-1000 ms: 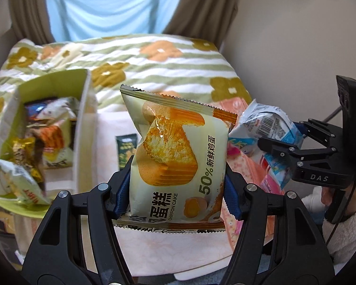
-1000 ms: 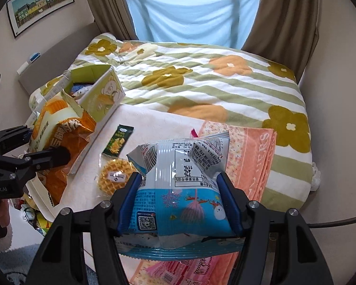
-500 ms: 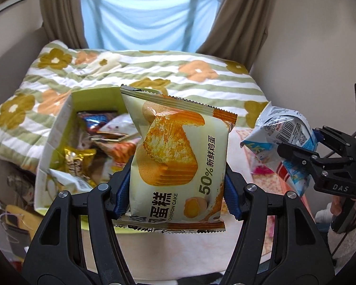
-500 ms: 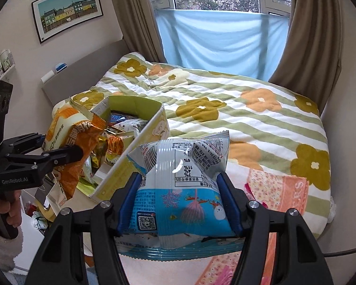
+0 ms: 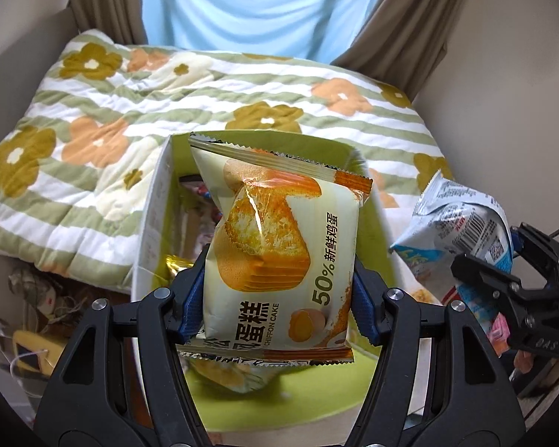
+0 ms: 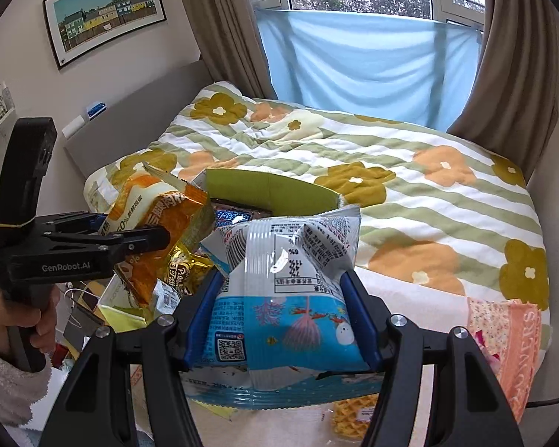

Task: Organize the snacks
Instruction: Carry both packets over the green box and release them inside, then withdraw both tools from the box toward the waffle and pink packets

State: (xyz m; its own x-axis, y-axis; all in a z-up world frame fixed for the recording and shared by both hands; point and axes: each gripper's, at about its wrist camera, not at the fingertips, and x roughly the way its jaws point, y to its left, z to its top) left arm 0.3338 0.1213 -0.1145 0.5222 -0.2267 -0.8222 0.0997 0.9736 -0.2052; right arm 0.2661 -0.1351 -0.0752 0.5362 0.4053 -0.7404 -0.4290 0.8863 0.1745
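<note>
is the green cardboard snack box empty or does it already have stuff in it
Not empty. The green cardboard box holds several wrappers, including a gold foil packet, below the chiffon cake pack in the left gripper.

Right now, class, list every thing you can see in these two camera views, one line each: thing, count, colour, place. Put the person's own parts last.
Chiffon cake packet: 1, cream and orange, gripped above the box.
Blue snack bag: 1, blue and white, gripped to the right of the box.
Box: 1, green inside, on the bed's near edge, holding several snacks.
Gold wrapper: 1, gold, inside the box.
Waffle: 1, yellow, below the blue bag.
Quilt: 1, green stripes with orange and olive flowers, on the bed.
Towel: 1, orange, at the right.
Picture: 1, framed, on the left wall.
Curtains: 2, brown, beside the window.
Left gripper: black, blue pads, closed on the cake.
Right gripper: black, blue pads, closed on the bag.
Hand: 1, on the left gripper's handle.
</note>
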